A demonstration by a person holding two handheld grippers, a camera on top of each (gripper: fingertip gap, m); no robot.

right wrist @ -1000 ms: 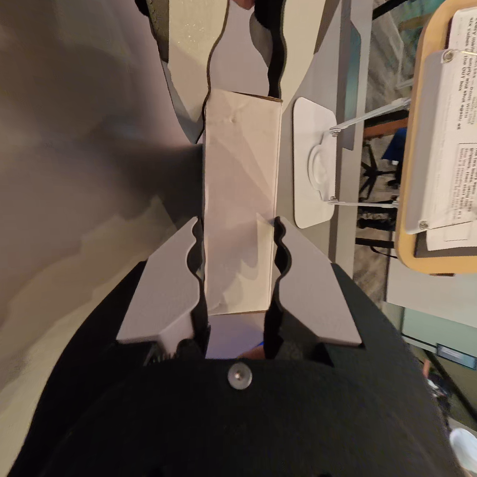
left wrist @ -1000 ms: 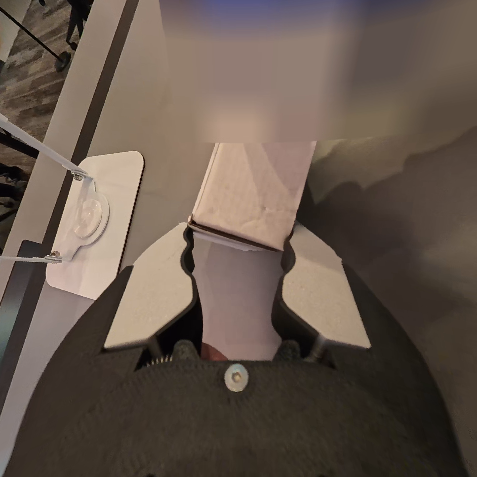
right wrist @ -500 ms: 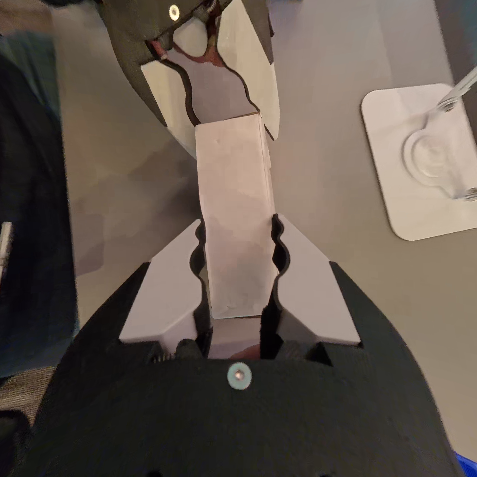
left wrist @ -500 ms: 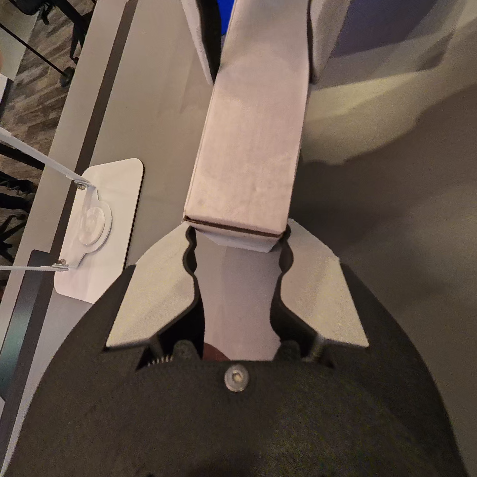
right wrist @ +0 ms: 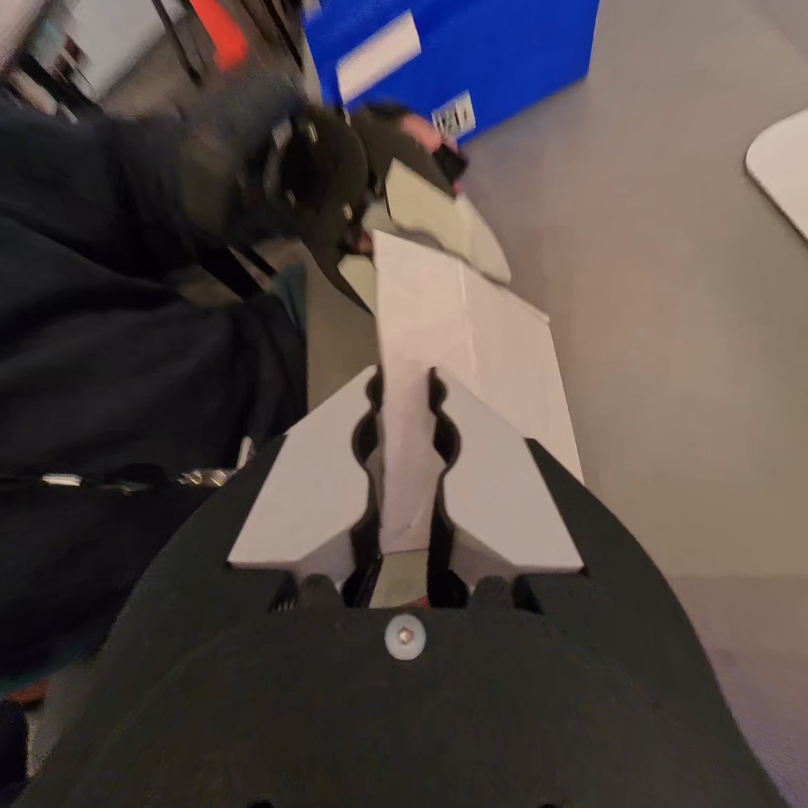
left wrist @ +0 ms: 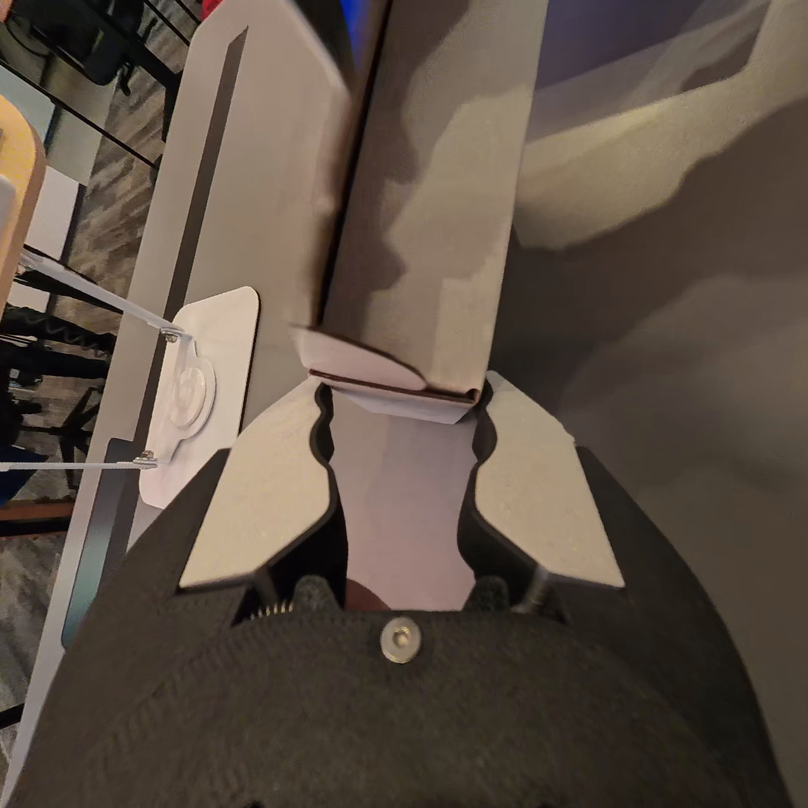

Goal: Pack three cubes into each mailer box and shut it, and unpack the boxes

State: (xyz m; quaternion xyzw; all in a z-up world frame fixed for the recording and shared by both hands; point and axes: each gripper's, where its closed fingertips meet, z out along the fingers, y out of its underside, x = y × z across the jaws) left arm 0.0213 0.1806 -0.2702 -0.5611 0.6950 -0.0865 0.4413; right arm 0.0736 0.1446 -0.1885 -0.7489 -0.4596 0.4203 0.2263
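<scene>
A white mailer box [left wrist: 433, 218] is held up over the grey table [left wrist: 656, 393] between both grippers. My left gripper [left wrist: 402, 391] clamps its near end between the fingertips. There a curved white flap [left wrist: 363, 363] pokes out and the lid edge stands off along the left side. In the right wrist view my right gripper [right wrist: 405, 371] is shut narrowly on a thin white panel of the box [right wrist: 472, 332]. The left gripper [right wrist: 393, 245] holds the far end. No cubes show.
A white base plate with thin metal stand legs [left wrist: 201, 393] sits near the table's left edge, and its corner also shows in the right wrist view [right wrist: 782, 175]. A blue box [right wrist: 459, 52] stands behind. A person's dark sleeve [right wrist: 131, 306] fills the left side.
The right gripper has swung round and its jaws have narrowed from the box's full width onto a thin panel. The lid edge has lifted off the box along one side.
</scene>
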